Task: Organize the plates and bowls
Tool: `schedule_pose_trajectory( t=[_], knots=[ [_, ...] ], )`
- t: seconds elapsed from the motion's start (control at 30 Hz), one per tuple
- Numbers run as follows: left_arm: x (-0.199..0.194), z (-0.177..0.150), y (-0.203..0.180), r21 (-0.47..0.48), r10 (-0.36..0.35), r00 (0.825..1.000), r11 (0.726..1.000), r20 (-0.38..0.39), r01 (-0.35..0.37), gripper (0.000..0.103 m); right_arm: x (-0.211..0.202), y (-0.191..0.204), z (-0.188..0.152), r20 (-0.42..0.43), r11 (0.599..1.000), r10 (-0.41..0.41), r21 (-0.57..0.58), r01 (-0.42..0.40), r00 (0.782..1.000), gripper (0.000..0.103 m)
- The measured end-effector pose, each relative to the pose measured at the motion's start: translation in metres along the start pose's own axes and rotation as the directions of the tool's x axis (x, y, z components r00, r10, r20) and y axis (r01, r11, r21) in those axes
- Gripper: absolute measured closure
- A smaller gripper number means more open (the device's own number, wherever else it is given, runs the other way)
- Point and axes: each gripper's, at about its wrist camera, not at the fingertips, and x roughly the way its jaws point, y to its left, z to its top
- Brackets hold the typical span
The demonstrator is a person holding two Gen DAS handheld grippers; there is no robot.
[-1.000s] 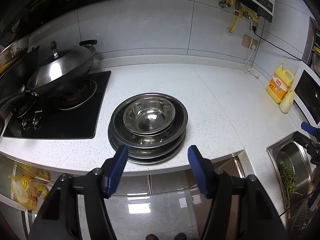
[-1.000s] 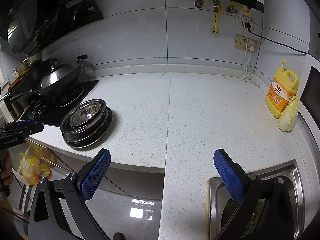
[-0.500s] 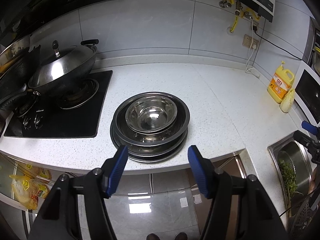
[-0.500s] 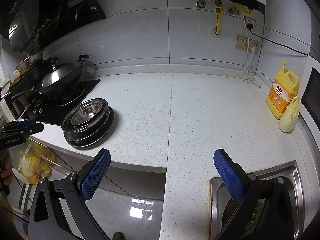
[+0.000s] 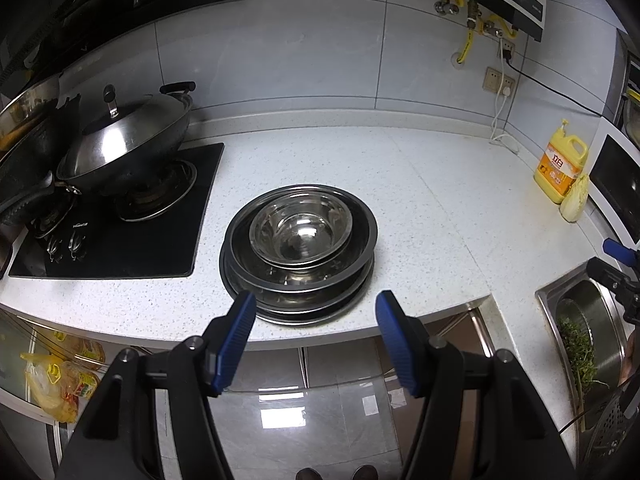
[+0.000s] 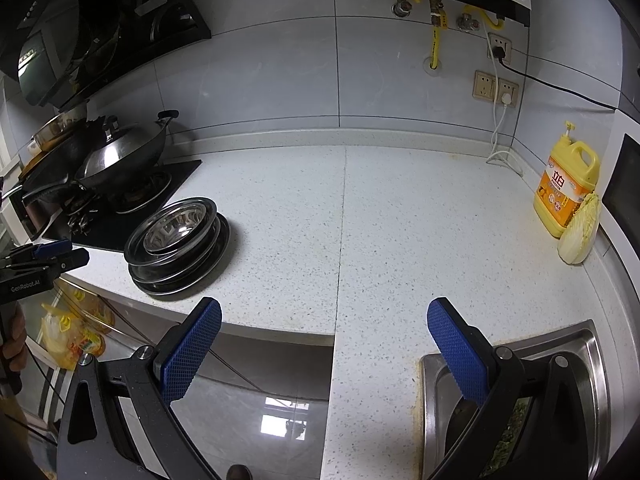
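On the far left, a lidded wok (image 5: 124, 148) sits on a black gas hob (image 5: 120, 232). Just right of the hob, a stack of steel plates (image 5: 298, 280) rests on the speckled white bench (image 5: 440, 220), with a steel bowl (image 5: 301, 233) nested on top. My left claw (image 5: 314, 320) hovers off the bench's front edge facing the stack, fingers spread apart, holding nothing. My right claw (image 6: 324, 332) is further right, also spread and empty, above the bench edge beside the sink (image 6: 588, 344). At far right stand a yellow detergent jug (image 6: 568, 188) and a cabbage (image 6: 580, 232) touching it.
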Motion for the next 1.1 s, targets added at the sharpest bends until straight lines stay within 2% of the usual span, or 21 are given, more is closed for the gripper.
schedule_pose_trajectory(
  t=[1.1],
  knots=[
    [-0.005,0.003,-0.008,0.025,-0.002,0.999,1.000,0.035,0.001,0.043,-0.011,-0.009,-0.004,0.014,0.999,-0.033,0.034,0.032,0.999,0.002]
  ],
)
